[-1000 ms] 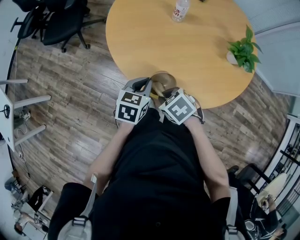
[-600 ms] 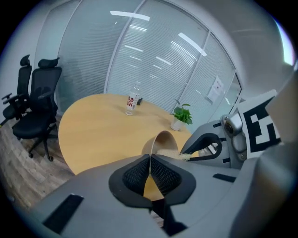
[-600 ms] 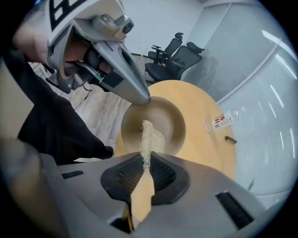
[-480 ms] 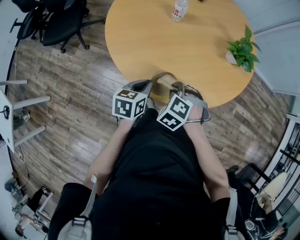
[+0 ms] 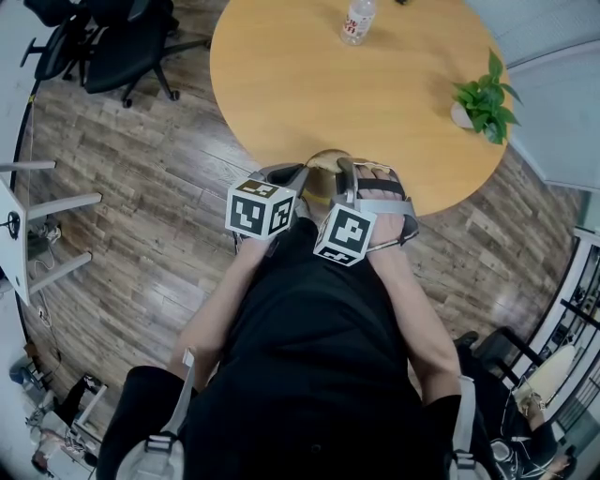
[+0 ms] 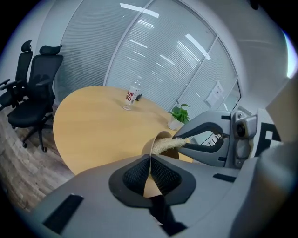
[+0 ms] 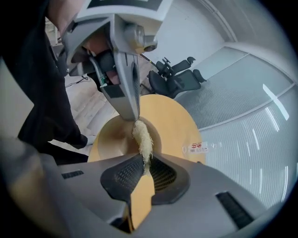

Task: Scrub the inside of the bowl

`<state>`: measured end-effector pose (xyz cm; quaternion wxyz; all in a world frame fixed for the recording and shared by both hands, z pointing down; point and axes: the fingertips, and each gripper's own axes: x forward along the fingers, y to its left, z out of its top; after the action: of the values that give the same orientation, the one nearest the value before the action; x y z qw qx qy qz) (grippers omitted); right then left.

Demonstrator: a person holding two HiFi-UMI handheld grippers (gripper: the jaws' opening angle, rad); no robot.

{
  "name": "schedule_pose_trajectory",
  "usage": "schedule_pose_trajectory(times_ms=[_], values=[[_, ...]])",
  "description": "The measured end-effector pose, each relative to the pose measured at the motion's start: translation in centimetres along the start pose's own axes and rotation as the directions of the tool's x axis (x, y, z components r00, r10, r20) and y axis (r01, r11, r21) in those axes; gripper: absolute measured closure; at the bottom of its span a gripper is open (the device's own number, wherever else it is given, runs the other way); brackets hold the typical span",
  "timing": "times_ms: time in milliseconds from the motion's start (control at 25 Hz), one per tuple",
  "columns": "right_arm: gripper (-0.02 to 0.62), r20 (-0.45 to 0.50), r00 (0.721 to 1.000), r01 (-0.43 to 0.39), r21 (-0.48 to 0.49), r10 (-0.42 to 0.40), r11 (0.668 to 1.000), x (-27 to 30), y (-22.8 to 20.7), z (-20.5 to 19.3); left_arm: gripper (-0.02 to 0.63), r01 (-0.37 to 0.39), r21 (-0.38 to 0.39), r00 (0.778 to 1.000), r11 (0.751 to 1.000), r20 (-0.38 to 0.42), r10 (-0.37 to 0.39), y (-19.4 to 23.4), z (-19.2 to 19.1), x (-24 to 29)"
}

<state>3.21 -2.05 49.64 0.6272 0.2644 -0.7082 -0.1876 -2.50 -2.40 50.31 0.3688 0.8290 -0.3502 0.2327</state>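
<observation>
A tan bowl (image 5: pixel 322 161) is held tipped on its side at the round table's near edge, in front of the person's body. My left gripper (image 6: pixel 150 174) is shut on the bowl's thin rim; the bowl's wall (image 6: pixel 148 145) rises just past its pads. My right gripper (image 7: pixel 143 169) is shut on a pale fibrous scrubber (image 7: pixel 142 137) with a wood-coloured piece below it. The scrubber's tip reaches into the bowl's hollow (image 7: pixel 111 139), close to the left gripper's fingers. From the left gripper view the scrubber (image 6: pixel 164 145) pokes into the bowl's mouth. Both marker cubes hide most of the bowl in the head view.
The round wooden table (image 5: pixel 375 84) carries a water bottle (image 5: pixel 360 21) at its far side and a small potted plant (image 5: pixel 487 98) at the right. Black office chairs (image 5: pixel 112 42) stand on the wood floor at the far left. Glass walls with blinds lie behind the table.
My right gripper has swung round and tipped over the bowl, its cube dropping toward the body. The left gripper and bowl have hardly shifted.
</observation>
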Motion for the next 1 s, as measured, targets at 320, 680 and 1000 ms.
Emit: schedule_pose_trajectory(times_ms=[320,680,1000], values=[[0.554,-0.101,0.966,-0.231,0.064,0.237,0.971,0.9,4.6,-1.6,0.591,-0.007,0.048,1.0,0.999,0.011,0.007,-0.4,0.2,-0.3],[0.554,0.078,0.796,-0.582,0.369,0.6,0.725,-1.0,8.9,-0.5,0.591,-0.034,0.09,0.999,0.995,0.012,0.033,-0.5,0.0,-0.3],[0.554,0.44,0.594,-0.778,0.527,0.674,0.341,-3.2,8.0,-0.1,0.592,-0.03,0.006,0.999,1.0,0.016,0.03,0.2,-0.4,-0.2]])
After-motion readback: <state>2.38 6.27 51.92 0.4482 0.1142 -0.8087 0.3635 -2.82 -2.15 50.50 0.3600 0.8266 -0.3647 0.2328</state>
